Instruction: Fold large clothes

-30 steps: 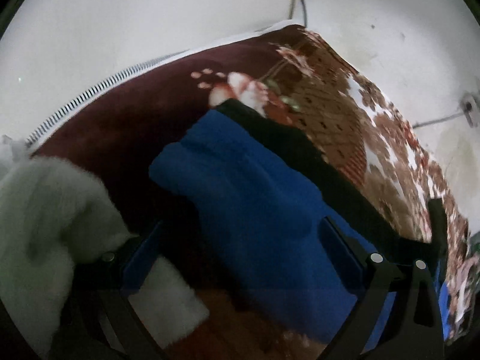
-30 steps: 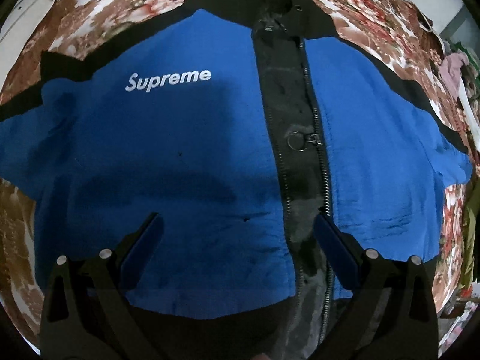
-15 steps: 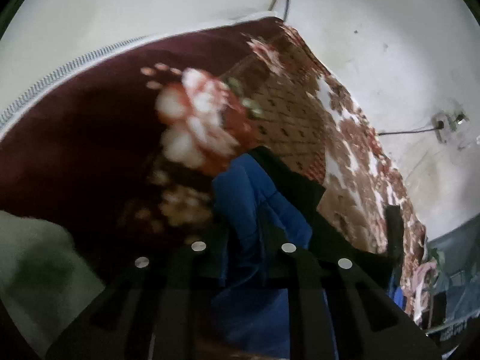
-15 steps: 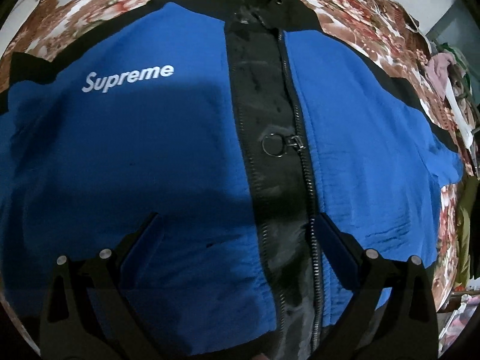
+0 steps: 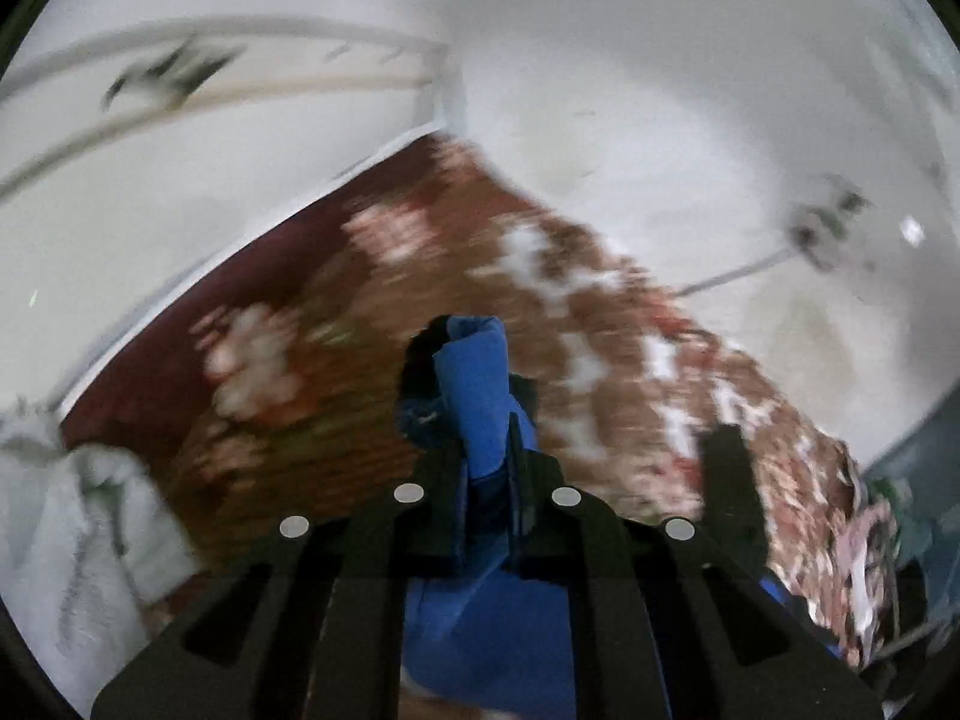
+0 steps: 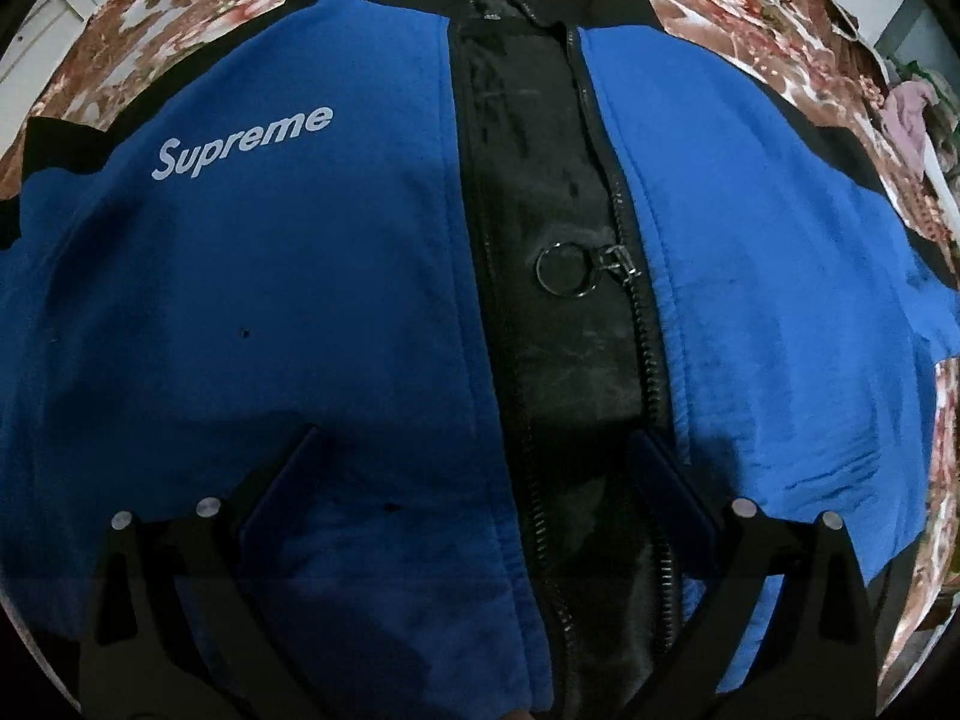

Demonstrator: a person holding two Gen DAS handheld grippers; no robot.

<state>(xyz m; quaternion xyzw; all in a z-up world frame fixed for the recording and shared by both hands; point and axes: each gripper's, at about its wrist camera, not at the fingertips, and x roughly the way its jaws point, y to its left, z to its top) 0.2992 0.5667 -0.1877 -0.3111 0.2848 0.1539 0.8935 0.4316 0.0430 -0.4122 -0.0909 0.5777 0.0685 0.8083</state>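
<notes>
A blue and black jacket (image 6: 336, 312) with a white "Supreme" logo (image 6: 240, 141) lies front up on a floral blanket (image 6: 138, 30). Its black zipper strip (image 6: 558, 324) with a ring pull (image 6: 561, 271) runs down the middle. My right gripper (image 6: 480, 480) is open just above the jacket's lower front, one finger each side of the zipper. My left gripper (image 5: 486, 438) is shut on the jacket's blue sleeve (image 5: 480, 384) and holds it raised above the blanket (image 5: 600, 324). This view is blurred.
A white fluffy garment (image 5: 72, 528) lies at the left on the dark red blanket part. White walls (image 5: 600, 60) stand behind the bed. More clothes (image 6: 912, 114) lie at the right edge.
My left gripper closed on the blue sleeve and lifted it up off the blanket. My right gripper moved closer over the jacket's zipper and stayed open.
</notes>
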